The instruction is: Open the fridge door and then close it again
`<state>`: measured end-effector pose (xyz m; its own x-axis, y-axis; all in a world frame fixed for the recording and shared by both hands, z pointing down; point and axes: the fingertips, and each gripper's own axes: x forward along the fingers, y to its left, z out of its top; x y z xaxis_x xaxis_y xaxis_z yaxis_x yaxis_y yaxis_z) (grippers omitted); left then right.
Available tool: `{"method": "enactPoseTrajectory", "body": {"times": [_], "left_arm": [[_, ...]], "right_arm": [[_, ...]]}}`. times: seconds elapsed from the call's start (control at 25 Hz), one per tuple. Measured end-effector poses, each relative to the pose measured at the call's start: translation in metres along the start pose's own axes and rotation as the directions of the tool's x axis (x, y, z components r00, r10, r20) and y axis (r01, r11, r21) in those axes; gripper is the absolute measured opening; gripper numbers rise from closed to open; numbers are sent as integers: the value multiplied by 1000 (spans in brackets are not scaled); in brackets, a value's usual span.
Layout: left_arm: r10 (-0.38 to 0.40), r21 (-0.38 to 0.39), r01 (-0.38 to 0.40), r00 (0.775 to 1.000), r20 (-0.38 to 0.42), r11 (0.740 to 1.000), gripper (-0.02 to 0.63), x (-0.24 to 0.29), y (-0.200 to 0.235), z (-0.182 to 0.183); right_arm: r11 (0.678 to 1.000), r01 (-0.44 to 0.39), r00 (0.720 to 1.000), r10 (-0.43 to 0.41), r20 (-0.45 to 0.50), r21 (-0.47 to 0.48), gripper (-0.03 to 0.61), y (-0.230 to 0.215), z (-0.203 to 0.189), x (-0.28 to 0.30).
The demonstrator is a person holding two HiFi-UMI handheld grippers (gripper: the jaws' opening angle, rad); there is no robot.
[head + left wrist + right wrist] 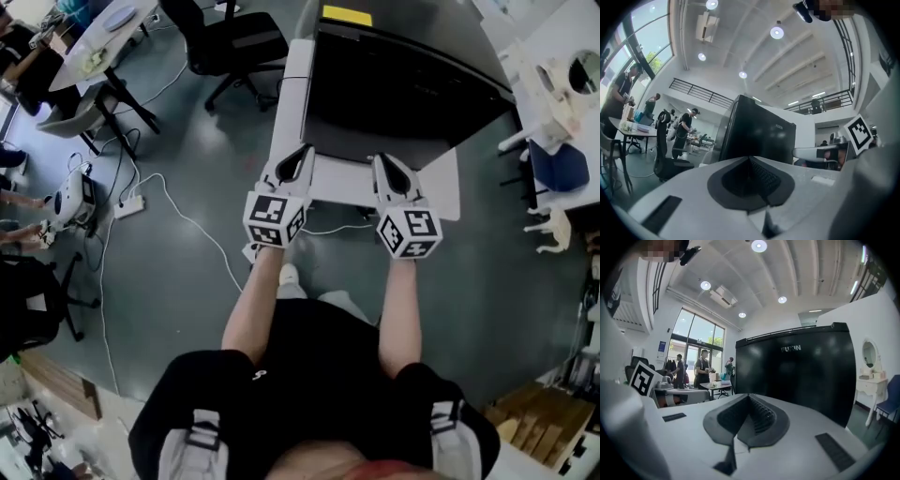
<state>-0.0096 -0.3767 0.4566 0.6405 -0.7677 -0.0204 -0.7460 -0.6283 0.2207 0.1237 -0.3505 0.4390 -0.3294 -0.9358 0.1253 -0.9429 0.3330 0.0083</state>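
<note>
The fridge [801,376] has a glossy, smooth black front. Facing it, the left gripper [300,155] and right gripper [384,161] look like matt pale-grey plastic, with dark ribbed pads [761,416]. The floor [187,159] around the fridge is smooth and faintly shiny.

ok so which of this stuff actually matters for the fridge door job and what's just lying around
For the job:
- black fridge
- left gripper, shut, holding nothing
- right gripper, shut, holding nothing

Just lying about:
- office chair
- power strip and white cable on the floor
- white dressing table
- blue chair
</note>
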Motion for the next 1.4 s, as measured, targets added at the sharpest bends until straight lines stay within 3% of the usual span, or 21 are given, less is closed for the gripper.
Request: {"method": "enactPoseTrajectory", "body": {"times": [0.2,0.28,0.52,0.64,0.76,1.08,1.2,1.4], "left_arm": [[-53,23,53,998,22,998,0,30,23,11],[-93,50,93,996,11,994,51,43,28,12],[-172,115,177,984,-51,977,173,82,44,10],[-196,139,206,977,-79,969,213,96,51,7],[-238,150,249,967,-90,957,232,106,53,7],[-321,167,329,944,-74,929,235,121,49,10],[-327,161,332,943,-61,929,229,121,47,9],[-329,144,332,943,-45,932,227,119,47,9]], "right_arm": [[978,-92,995,97,20,-187,5,-4,63,35],[945,-147,988,152,-4,-293,99,2,91,46],[760,-217,976,147,-163,-612,114,5,154,73],[669,-278,955,120,-270,-689,137,5,161,86],[610,-335,930,90,-356,-718,141,5,156,98],[544,-465,860,91,-502,-698,119,5,147,112],[513,-485,848,76,-525,-708,85,5,145,114],[522,-485,843,63,-535,-702,83,7,146,114]]}}
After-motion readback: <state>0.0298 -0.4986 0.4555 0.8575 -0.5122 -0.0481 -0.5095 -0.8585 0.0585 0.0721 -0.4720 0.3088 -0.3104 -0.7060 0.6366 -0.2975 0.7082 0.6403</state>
